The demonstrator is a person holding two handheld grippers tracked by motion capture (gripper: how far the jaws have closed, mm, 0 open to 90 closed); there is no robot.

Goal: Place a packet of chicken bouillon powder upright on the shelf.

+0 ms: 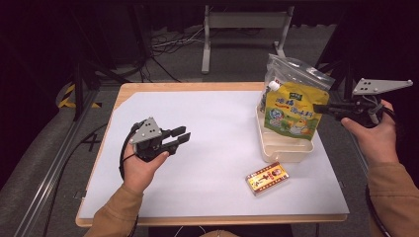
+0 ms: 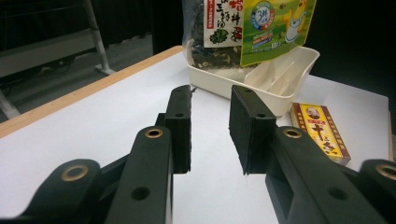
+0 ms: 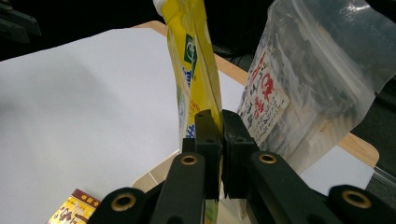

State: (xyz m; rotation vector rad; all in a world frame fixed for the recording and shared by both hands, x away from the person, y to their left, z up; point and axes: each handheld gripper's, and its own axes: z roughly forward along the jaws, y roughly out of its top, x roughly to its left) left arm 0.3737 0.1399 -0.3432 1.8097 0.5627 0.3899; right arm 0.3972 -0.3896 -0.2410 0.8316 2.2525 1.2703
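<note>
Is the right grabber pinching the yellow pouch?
Touching. In the right gripper view, the right gripper has its two black jaws pressed shut on the edge of the yellow pouch, with no gap showing.

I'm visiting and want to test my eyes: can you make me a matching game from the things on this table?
Things:
1. yellow pouch
2. clear bag
3. small box
4. left gripper

States:
A. lying flat on the white sheet
B. open, holding nothing
C. pinched by the right gripper
D. standing at the back of the cream tray

Pairs: 1-C, 2-D, 3-A, 4-B
</note>
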